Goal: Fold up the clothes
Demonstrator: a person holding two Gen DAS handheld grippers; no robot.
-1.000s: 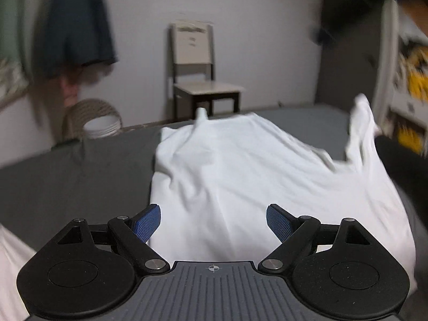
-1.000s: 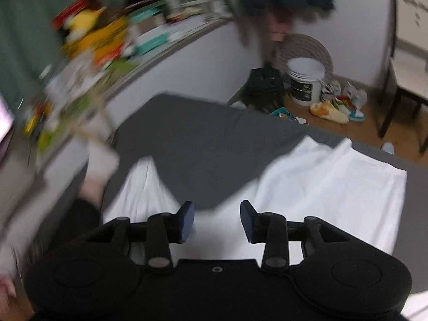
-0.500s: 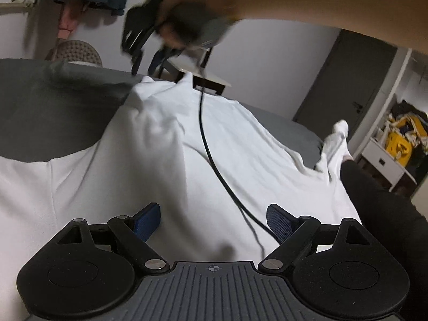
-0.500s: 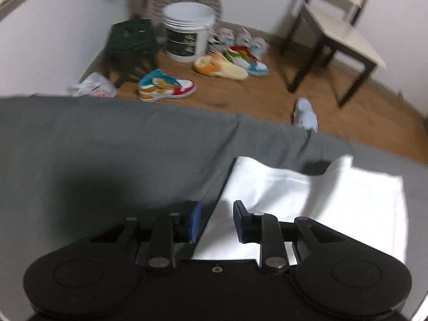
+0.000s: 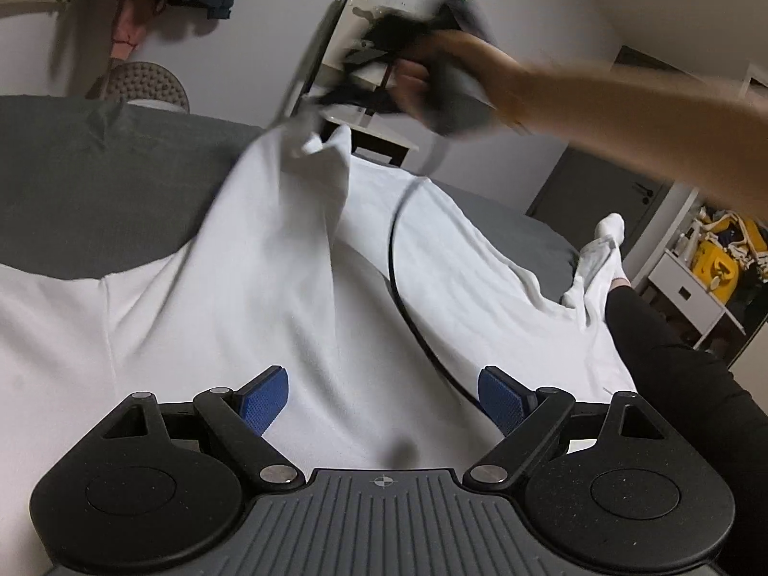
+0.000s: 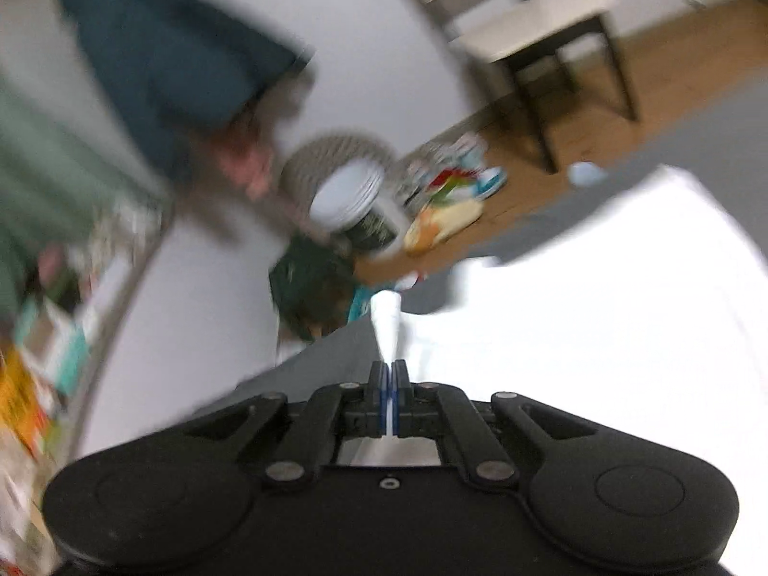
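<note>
The shirt [image 5: 269, 297] lay spread on the grey bed [image 5: 86, 182], one corner lifted. The right gripper [image 6: 390, 379] was clenched on that corner (a white tuft poked from between its fingers), while the left gripper [image 5: 384, 401] hung agape above the cloth, holding nothing. Folding had apparently just begun; no finished fold showed.

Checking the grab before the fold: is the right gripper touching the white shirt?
Touching. The right wrist view shows the right gripper shut, with white shirt fabric pinched between its pads.
</note>
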